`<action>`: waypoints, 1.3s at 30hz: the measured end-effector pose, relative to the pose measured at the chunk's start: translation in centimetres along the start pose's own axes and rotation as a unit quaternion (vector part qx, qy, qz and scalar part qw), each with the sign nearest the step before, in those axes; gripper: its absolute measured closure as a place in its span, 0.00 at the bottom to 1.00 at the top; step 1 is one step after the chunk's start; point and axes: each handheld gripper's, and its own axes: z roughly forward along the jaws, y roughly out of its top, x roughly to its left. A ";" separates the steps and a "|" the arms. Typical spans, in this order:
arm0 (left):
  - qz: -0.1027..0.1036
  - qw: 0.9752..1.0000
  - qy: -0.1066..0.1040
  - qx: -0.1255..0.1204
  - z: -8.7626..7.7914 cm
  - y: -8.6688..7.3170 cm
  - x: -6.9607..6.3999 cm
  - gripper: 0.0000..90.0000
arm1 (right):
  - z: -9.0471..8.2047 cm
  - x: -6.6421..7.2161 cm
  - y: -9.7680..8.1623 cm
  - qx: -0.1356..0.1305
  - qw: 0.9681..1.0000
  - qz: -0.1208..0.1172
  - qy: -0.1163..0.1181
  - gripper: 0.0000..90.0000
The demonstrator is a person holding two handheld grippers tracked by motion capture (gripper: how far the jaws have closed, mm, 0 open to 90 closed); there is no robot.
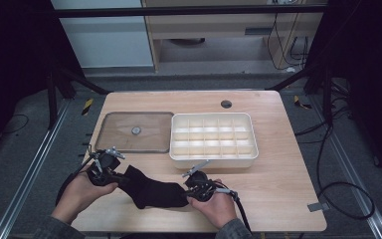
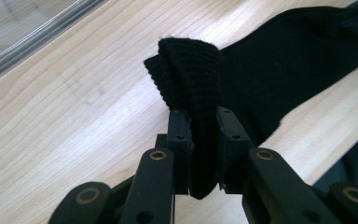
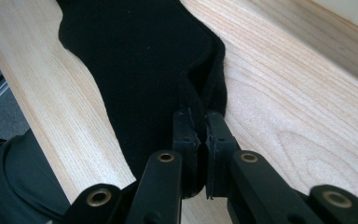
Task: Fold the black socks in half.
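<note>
Sock [image 1: 151, 191] lies on the worktop [image 1: 278, 189], left gripper [image 1: 110, 168] and right gripper [image 1: 195, 186] clenched on opposite ends; best kept taut and level while folding.

We can't see the sock's [image 2: 279, 70] far end, cut off at 2 o'clock in the left gripper view; its pinched edge [image 3: 200, 100] hides between the jaws.
</note>
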 end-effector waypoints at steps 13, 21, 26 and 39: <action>0.028 0.999 -0.042 -0.011 1.1 2.1 -3.6 0.86 | -0.2 -0.4 0.0 -0.004 1.000 0.005 0.005 0.95; 0.040 0.997 -0.062 -0.018 2.2 2.5 -5.4 0.86 | -0.4 -0.9 0.0 -0.002 1.000 0.009 0.011 0.95; 0.043 0.996 -0.068 -0.027 3.2 2.9 -6.6 0.86 | -0.4 -1.2 -0.1 -0.001 1.000 0.007 0.013 0.95; 0.051 0.996 -0.066 -0.043 6.6 3.7 -8.5 0.86 | -0.2 -1.9 -0.2 -0.002 1.000 0.009 0.015 0.94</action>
